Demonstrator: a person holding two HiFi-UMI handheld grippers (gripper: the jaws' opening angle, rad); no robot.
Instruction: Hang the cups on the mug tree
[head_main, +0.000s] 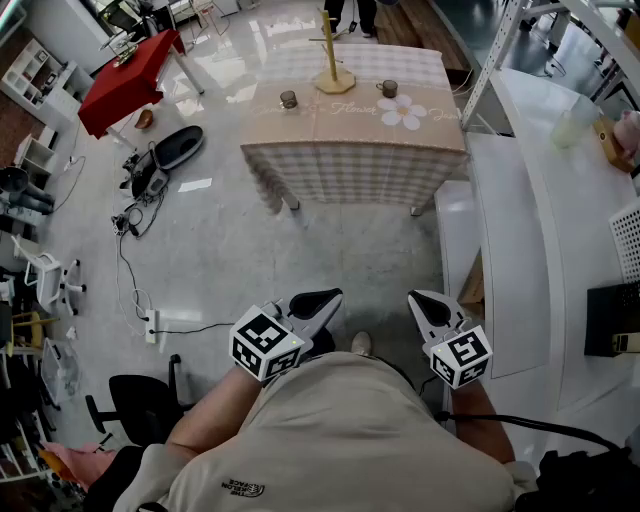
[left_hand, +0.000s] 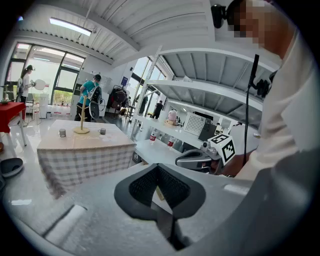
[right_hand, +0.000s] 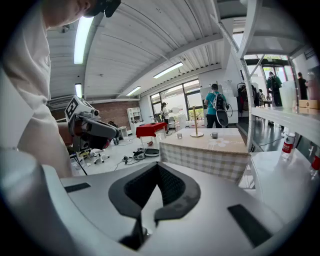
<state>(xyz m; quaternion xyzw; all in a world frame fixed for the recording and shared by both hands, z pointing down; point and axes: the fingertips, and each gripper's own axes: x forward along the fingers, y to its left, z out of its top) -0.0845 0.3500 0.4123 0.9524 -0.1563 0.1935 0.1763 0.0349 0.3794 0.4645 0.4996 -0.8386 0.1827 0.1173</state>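
Observation:
A wooden mug tree (head_main: 333, 60) stands at the back of a table with a checked cloth (head_main: 350, 150), far ahead of me. Two small grey cups sit on the cloth, one left of the tree (head_main: 289, 99) and one right of it (head_main: 389, 89). My left gripper (head_main: 318, 300) and right gripper (head_main: 428, 303) are held close to my body, well short of the table. Both are shut with nothing between the fingers. The left gripper view shows the tree (left_hand: 81, 120) and both cups (left_hand: 62, 133) (left_hand: 102, 131). In the right gripper view the tree (right_hand: 196, 122) and cups (right_hand: 179, 135) (right_hand: 214, 135) appear small.
A white counter with shelving (head_main: 520, 230) runs along the right. A red table (head_main: 125, 80) stands at the far left. A black pad (head_main: 175, 148), cables with a power strip (head_main: 150, 325) and an office chair (head_main: 140, 405) lie on the floor to the left. People stand beyond the table.

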